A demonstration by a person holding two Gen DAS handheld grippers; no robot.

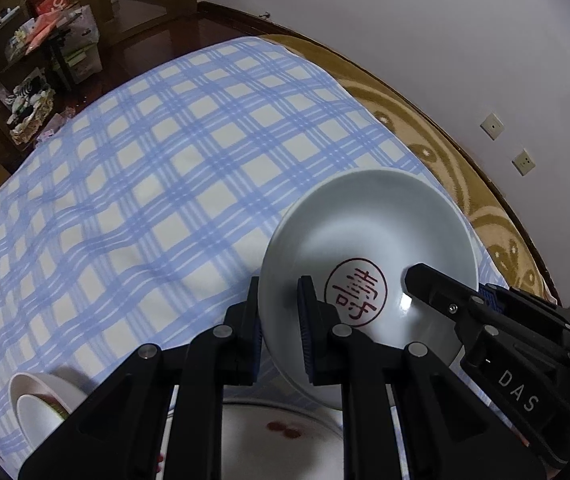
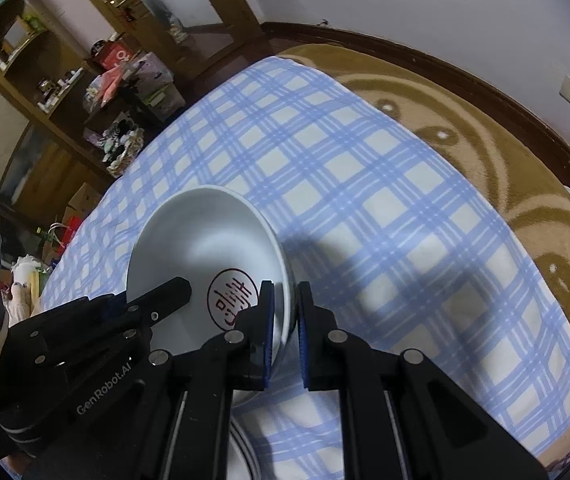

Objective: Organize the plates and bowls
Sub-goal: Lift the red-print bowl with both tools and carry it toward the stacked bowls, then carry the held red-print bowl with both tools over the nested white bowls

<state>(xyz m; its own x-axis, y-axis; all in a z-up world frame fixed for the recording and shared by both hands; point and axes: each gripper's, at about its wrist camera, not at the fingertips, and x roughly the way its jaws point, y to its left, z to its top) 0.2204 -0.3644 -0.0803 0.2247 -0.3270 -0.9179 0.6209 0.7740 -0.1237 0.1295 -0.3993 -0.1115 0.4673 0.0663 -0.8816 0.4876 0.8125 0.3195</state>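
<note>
stacked bowls (image 1: pixel 41 404) far left on checked cloth (image 1: pixel 145 200), likely the sorted pile | left gripper (image 1: pixel 281 312) clamped on left rim of white bowl (image 1: pixel 369 240) | bowl lifted clear above plate (image 1: pixel 277 440), red seal inside | right gripper (image 2: pixel 283 320) clamped on opposite rim, two-sided hold keeps it level

Both tools are built of matte black angular links joined by round silver pins. The left tool (image 1: pixel 279 312) carries blue ribbed pads on its fingers, and "GenRobot.AI" is printed in pale letters on its body. The right tool (image 2: pixel 283 320) is padded likewise, with "DAS" lettered on its housing.
</note>
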